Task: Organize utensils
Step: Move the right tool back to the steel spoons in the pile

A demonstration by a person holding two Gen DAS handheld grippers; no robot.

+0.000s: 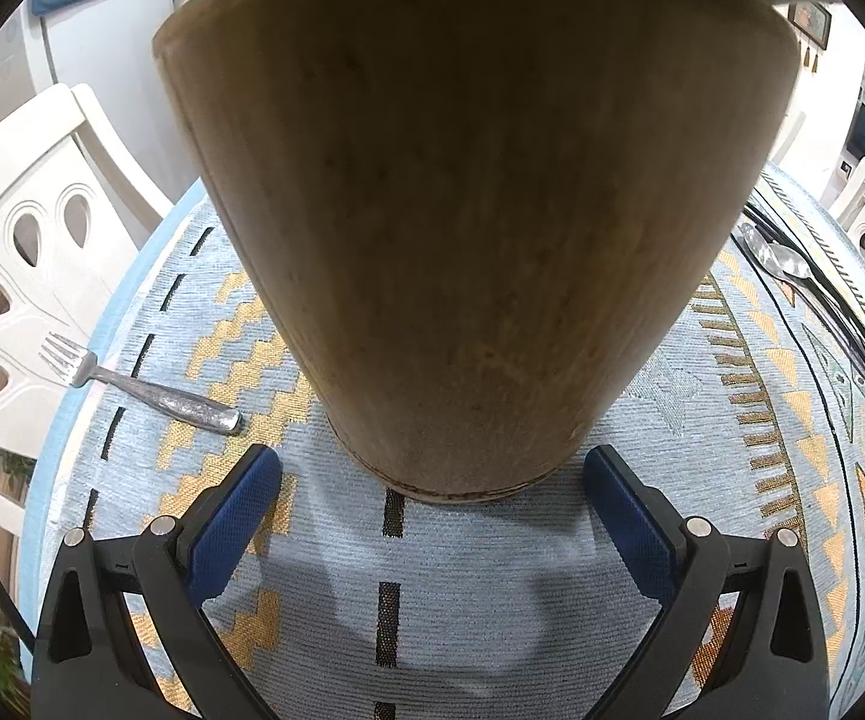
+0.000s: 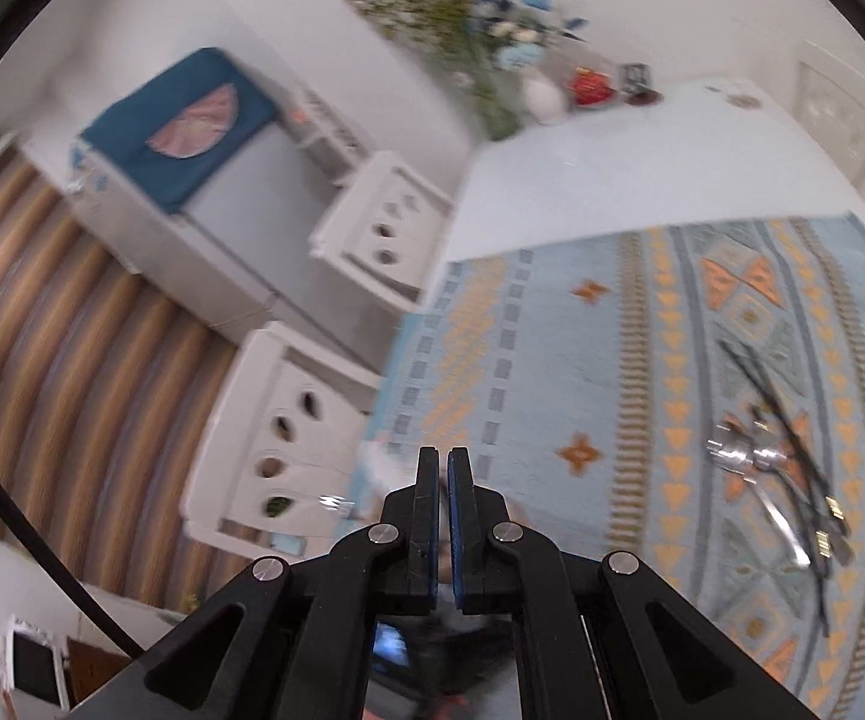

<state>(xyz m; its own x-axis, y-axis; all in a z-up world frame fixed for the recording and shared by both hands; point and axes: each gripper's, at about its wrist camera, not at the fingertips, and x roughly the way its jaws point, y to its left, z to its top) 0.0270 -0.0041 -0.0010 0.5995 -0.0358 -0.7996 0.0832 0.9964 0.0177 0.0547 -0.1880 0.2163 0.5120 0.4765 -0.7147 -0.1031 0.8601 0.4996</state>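
A tall tan wooden utensil holder [image 1: 468, 228] stands on the patterned blue cloth [image 1: 462, 588], right in front of my left gripper [image 1: 432, 480]. The left gripper is open, its blue pads either side of the holder's base, not touching it. A silver fork [image 1: 144, 390] lies on the cloth to the left, near the table edge. Spoons and dark-handled utensils [image 1: 792, 264] lie at the right. My right gripper [image 2: 443, 462] is shut and empty above the table's edge; the same fork [image 2: 336, 503] shows blurred at its left, and the pile of utensils [image 2: 774, 480] at its right.
White chairs [image 1: 24, 252] stand close to the table's left edge, also in the right wrist view [image 2: 288, 438]. A vase of flowers [image 2: 492, 60] and small items sit at the far end of the white table [image 2: 612, 180]. A white cabinet [image 2: 192, 228] stands by the wall.
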